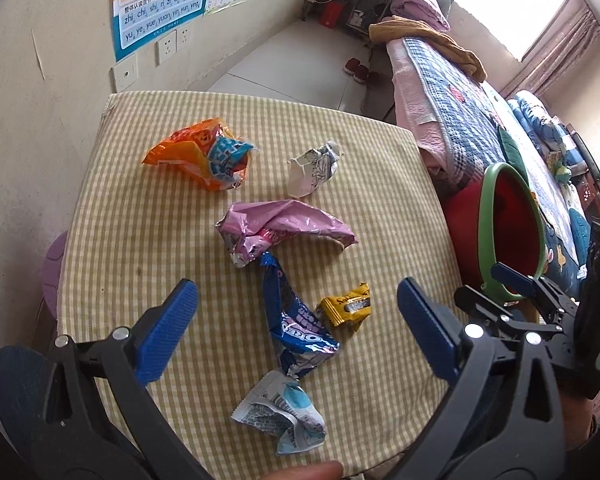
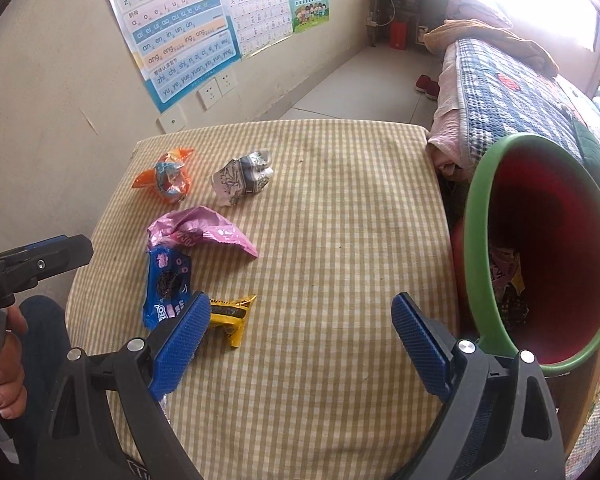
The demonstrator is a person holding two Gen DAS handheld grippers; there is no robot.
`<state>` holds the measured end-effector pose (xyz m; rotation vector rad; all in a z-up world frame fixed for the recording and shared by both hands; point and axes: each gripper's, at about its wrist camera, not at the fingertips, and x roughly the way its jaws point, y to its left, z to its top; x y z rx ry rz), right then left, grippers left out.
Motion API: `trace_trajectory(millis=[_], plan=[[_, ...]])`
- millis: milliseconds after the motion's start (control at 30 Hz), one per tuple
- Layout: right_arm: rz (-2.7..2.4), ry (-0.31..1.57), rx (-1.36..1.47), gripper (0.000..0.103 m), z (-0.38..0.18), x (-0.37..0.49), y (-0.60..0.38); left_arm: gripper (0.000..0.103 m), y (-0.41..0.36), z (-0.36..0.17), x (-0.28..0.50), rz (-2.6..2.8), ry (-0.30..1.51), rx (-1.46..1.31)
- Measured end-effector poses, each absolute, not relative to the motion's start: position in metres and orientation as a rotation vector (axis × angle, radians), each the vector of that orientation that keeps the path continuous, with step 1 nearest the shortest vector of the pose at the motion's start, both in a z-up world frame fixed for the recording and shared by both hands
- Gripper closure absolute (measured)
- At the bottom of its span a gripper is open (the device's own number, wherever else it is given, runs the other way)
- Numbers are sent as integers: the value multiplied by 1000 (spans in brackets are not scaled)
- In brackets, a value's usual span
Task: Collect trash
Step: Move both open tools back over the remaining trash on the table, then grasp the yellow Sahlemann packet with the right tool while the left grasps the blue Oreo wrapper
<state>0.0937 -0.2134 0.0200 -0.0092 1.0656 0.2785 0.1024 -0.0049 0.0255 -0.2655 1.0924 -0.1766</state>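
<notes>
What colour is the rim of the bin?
Green, around a red inside; the bin's rim shows best in the right wrist view.

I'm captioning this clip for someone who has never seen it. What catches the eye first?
Crumpled wrappers strewn over the checked tablecloth: an orange bag at the far left, a pink wrapper mid-table, and a blue Oreo wrapper nearest. Off the table's right edge stands a red bin with a green rim, some trash already inside. Both the left gripper and the right gripper hover open.
</notes>
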Motion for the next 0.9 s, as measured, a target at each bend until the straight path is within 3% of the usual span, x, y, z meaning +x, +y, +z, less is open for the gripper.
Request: trace_trajectory(millis=[900], plan=[[414,1215,-249,16,-61,98,-140,6,6,-40,112,-173,1241,-304]])
